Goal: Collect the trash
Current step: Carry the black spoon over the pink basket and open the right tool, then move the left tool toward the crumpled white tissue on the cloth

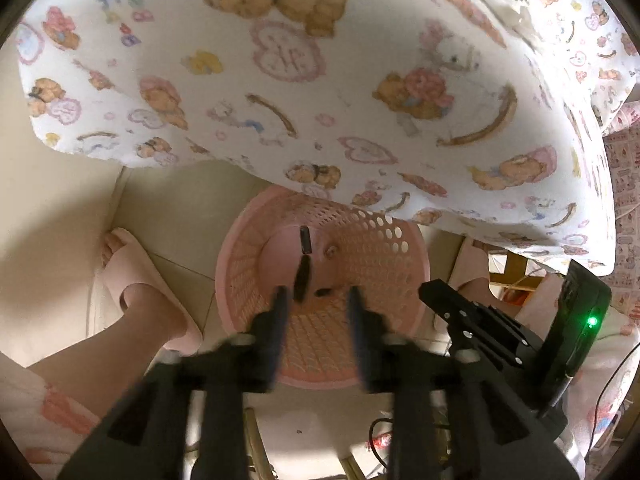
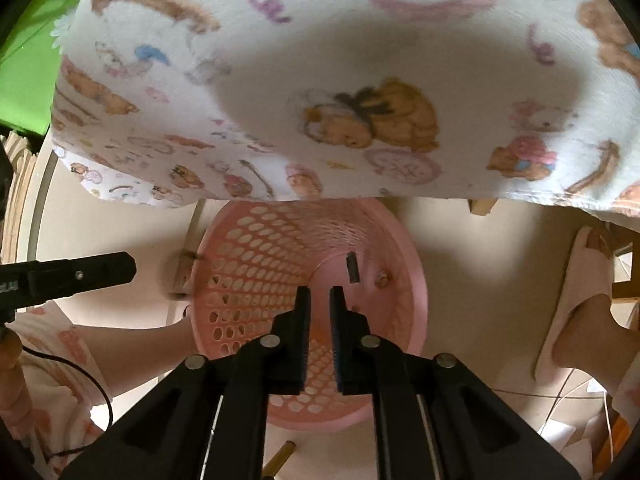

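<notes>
A pink perforated basket (image 1: 396, 264) stands on the floor below the table edge; it also shows in the right wrist view (image 2: 248, 264). On its bottom lie a dark stick-shaped piece (image 1: 305, 239) (image 2: 352, 267), a second dark piece (image 1: 301, 280), a small dark bit (image 1: 321, 292) and a small brownish lump (image 1: 331, 252) (image 2: 382, 279). My left gripper (image 1: 319, 298) hangs above the basket, open and empty. My right gripper (image 2: 319, 294) is over the basket too, its jaws a narrow gap apart with nothing between them. The right gripper also shows in the left wrist view (image 1: 440, 294).
A table with a teddy-bear patterned cloth (image 1: 304, 92) (image 2: 320, 80) overhangs the basket's far side. The person's feet in pink slippers (image 1: 136, 276) (image 2: 576, 304) flank the basket on the pale tiled floor. Cables (image 1: 380, 440) lie near the bottom.
</notes>
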